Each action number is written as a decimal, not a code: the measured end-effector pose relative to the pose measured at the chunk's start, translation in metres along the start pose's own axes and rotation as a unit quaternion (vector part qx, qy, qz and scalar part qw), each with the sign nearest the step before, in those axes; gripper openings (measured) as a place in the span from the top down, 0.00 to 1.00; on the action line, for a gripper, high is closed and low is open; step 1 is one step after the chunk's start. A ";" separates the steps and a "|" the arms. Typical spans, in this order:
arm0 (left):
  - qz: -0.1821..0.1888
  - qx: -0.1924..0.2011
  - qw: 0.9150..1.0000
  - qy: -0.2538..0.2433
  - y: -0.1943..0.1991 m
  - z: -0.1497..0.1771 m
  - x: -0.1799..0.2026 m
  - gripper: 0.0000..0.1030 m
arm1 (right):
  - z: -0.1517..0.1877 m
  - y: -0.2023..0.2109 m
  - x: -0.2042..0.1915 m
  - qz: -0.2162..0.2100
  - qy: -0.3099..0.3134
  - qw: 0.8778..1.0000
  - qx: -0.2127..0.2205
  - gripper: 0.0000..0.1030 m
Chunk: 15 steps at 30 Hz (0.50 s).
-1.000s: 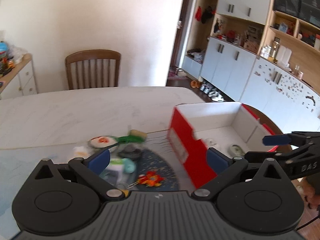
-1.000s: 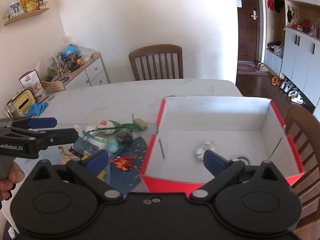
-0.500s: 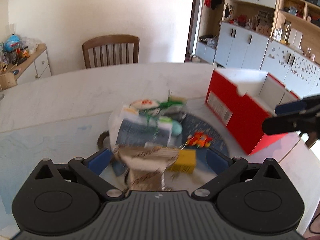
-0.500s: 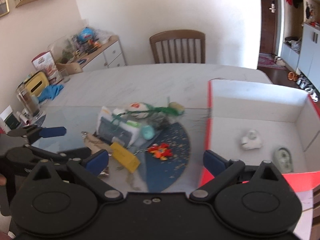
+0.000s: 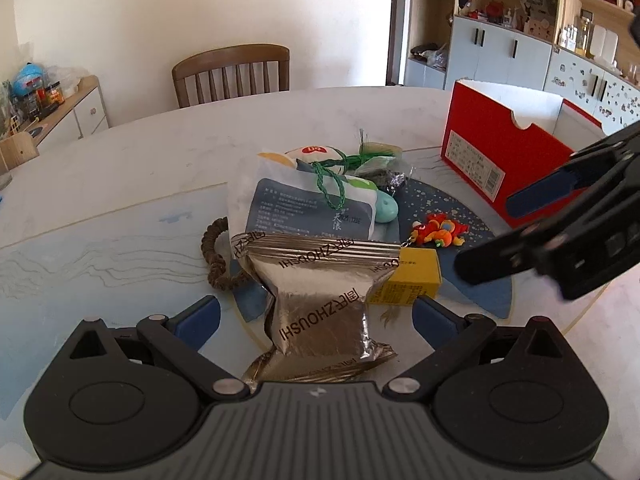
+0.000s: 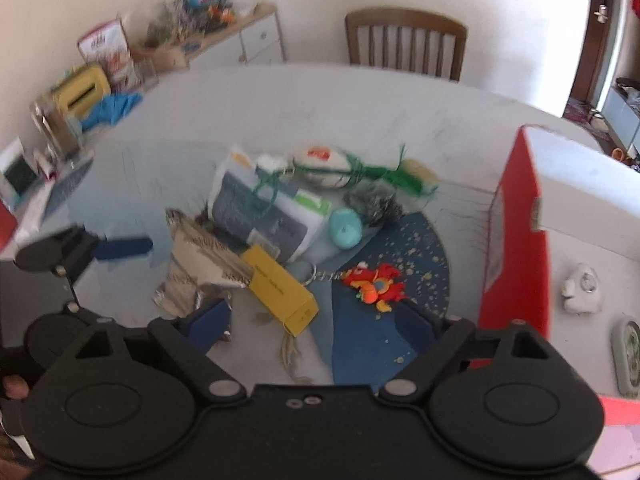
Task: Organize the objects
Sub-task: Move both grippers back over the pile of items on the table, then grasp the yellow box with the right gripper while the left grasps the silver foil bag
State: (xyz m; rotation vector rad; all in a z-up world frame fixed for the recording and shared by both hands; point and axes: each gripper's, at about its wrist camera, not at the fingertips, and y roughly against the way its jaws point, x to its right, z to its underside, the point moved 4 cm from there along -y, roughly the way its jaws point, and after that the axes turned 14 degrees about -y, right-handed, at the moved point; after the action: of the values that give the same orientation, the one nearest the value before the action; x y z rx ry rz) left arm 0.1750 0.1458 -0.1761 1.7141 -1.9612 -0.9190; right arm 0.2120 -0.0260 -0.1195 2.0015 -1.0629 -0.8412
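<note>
Landmark: the silver foil pouch (image 5: 324,300) lay at the near end of the pile on the white table (image 5: 120,152).
Braided brown cord: (image 5: 214,256) curled just left of the pouch, touching the pile.
My left gripper: (image 5: 316,318) was spread wide, its blue pads either side of the pouch's waist and apart from it, grasping nothing.
Grey-blue packet: (image 5: 308,210) lay just behind the pouch, a green cord (image 5: 332,188) looped over it.
Yellow box: (image 5: 408,278) sat touching the pouch's right corner.
Red-orange toy keychain: (image 5: 438,232) rested right of the pouch on the dark blue mat (image 5: 440,204).
My right gripper: (image 6: 314,326) was released, fingers apart above the yellow box's near end, right of the pouch; this view was blurred.
Red box: (image 5: 500,160) stood well right of the pouch, open-topped, with a white trinket (image 6: 582,288) inside.
</note>
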 end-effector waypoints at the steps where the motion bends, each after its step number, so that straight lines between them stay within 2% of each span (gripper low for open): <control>1: 0.001 -0.001 1.000 -0.002 -0.002 0.001 0.000 0.00 | 0.000 -0.005 -0.001 0.004 0.006 1.000 -0.007 0.17; 7: 0.011 -0.012 1.000 0.007 -0.010 0.005 -0.003 0.02 | -0.002 -0.031 -0.006 0.007 0.036 0.999 -0.037 0.27; 11: 0.020 -0.020 1.000 0.010 -0.012 0.008 -0.003 0.17 | -0.004 -0.043 -0.010 0.004 0.041 0.998 -0.050 0.33; 15: 0.023 -0.029 0.999 0.018 -0.013 0.012 -0.004 0.29 | -0.007 -0.051 -0.017 -0.002 0.053 0.997 -0.055 0.39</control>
State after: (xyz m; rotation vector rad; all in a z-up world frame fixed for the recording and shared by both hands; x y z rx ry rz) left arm 0.1779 0.1521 -0.1932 1.6357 -1.9236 -0.9122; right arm 0.2309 0.0118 -0.1540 1.9340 -0.9346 -0.7703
